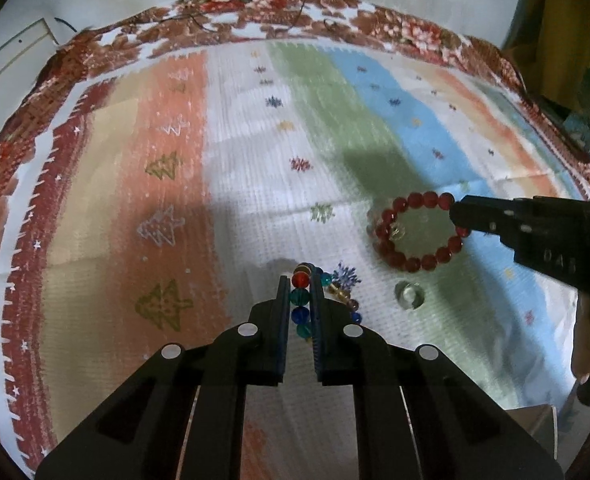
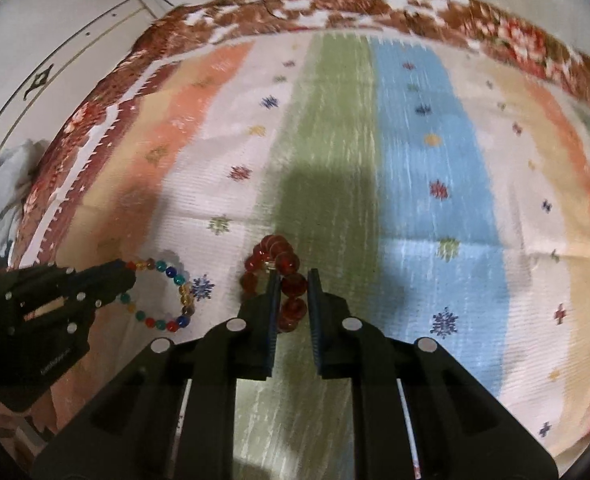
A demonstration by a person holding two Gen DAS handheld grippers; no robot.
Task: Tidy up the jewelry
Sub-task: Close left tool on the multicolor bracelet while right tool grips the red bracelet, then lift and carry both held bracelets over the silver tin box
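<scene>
Striped tablecloth covers the desk. Left gripper pinches the multicolour bead bracelet; beside it, right gripper pinches the red bead bracelet. Next: lift and sort both.

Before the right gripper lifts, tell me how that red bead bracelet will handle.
The red bead bracelet is separate round beads on a loop, so it will likely sag and swing from the right gripper. The glossy beads may slip or roll between the fingers.

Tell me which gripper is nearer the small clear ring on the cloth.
Left. The left gripper, shut on the multicolored bracelet, is just left of the clear ring; the right gripper holds the red bracelet farther behind it.
</scene>
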